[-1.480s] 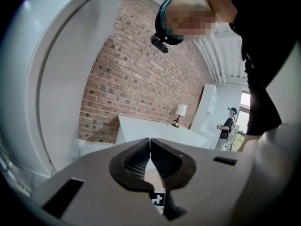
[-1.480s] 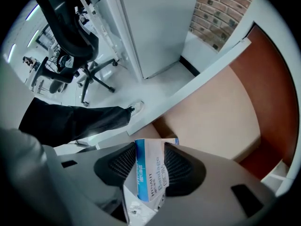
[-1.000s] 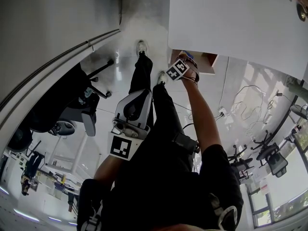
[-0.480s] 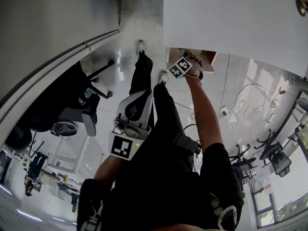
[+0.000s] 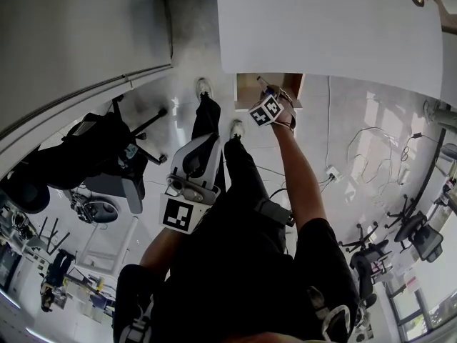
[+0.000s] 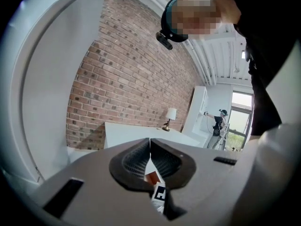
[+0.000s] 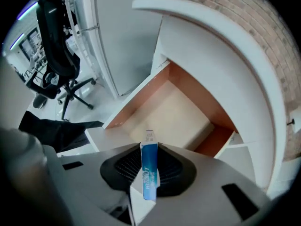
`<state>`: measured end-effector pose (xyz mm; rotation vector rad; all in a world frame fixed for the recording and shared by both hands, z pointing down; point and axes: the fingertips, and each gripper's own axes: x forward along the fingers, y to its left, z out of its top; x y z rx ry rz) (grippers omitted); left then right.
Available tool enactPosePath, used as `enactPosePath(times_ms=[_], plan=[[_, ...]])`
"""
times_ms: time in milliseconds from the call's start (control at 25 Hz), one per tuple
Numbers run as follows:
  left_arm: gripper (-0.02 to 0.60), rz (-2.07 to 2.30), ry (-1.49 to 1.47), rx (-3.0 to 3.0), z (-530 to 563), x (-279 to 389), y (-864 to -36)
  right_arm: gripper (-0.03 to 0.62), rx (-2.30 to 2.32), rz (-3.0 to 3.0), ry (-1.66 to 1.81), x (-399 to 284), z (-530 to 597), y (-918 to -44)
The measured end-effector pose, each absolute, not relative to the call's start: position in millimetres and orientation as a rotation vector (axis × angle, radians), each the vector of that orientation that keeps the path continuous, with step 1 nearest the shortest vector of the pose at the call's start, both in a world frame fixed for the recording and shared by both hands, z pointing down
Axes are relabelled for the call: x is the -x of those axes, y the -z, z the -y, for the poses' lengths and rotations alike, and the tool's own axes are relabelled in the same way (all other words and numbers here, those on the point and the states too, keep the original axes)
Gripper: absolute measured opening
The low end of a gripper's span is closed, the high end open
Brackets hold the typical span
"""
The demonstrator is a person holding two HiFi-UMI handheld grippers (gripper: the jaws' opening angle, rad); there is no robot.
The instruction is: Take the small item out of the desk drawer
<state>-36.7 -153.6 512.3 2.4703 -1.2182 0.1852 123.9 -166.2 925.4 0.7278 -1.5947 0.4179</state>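
Note:
A small blue packet (image 7: 149,169) stands upright between the pads of my right gripper (image 7: 149,166), whose jaws are closing on it. The pads press its sides. Below it the open desk drawer (image 7: 175,117) shows a bare light bottom and orange walls. In the head view the right gripper (image 5: 268,95) hovers at the drawer (image 5: 245,91) under the white desk top (image 5: 328,27). My left gripper (image 5: 193,159) rests on the person's lap. In the left gripper view that left gripper (image 6: 150,142) has its jaws together with nothing in them.
A black office chair (image 5: 107,156) stands at the left on the glossy floor. Cables and a power strip (image 5: 332,170) lie at the right of the person's legs. A brick wall (image 6: 127,69) and a table lamp (image 6: 170,114) show in the left gripper view.
The head camera has tilted, so more of the desk top shows. The right gripper stays at the drawer's front. The left gripper has not moved.

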Motion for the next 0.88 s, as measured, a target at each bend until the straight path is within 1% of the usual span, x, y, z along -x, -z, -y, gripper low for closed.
enactPosePath(times_ms=[200,400,680,880], plan=[[0.009,1.221,-0.073,-2.475,115,14,-463,0.091,-0.834,1.671,-0.432,-145,137,-850],[0.009,1.248,-0.049,-2.553,74,0,-417,0.089,-0.941,1.805,-0.441,-156,101,-762],[0.009,1.332,-0.013,-2.595,39,11,-373,0.09,-1.231,2.035,-0.485,-156,71,-627],[0.009,1.294,0.025,-2.609,20,15,-359,0.089,-1.462,2.183,-0.501,-155,53,-534]])
